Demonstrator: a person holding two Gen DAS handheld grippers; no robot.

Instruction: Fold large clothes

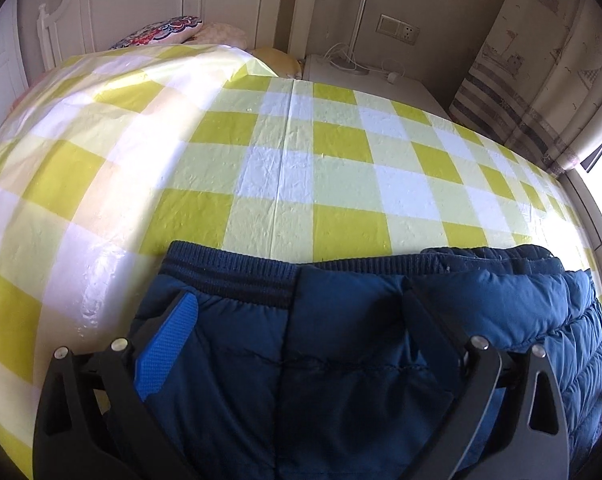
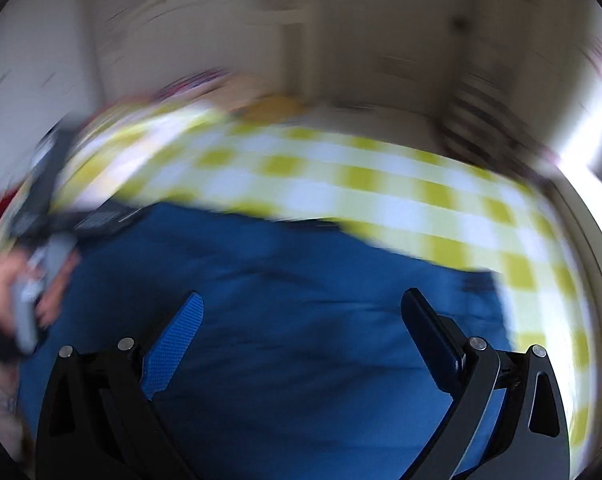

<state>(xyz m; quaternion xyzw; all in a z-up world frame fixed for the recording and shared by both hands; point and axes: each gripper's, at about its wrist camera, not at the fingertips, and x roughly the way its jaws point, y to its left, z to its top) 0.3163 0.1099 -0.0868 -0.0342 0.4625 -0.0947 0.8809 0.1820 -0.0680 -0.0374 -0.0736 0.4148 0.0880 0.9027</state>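
A dark blue quilted garment (image 1: 341,360) with a ribbed knit hem lies on a bed under a yellow-and-white checked cover (image 1: 301,160). My left gripper (image 1: 299,296) hovers over the garment near that hem, open, its blue-padded fingers (image 1: 169,344) spread wide with nothing pinched. The right wrist view is badly blurred. There my right gripper (image 2: 303,294) is open wide above the same blue garment (image 2: 301,248), gripping nothing. At that view's left edge a hand (image 2: 41,292) holds a grey handle over the garment's edge.
Patterned pillows (image 1: 169,30) lie against a white headboard at the far end. A white bedside cabinet (image 1: 361,76) with cables stands behind the bed, and a printed curtain (image 1: 521,72) hangs at the right. The checked cover (image 2: 381,184) stretches beyond the garment.
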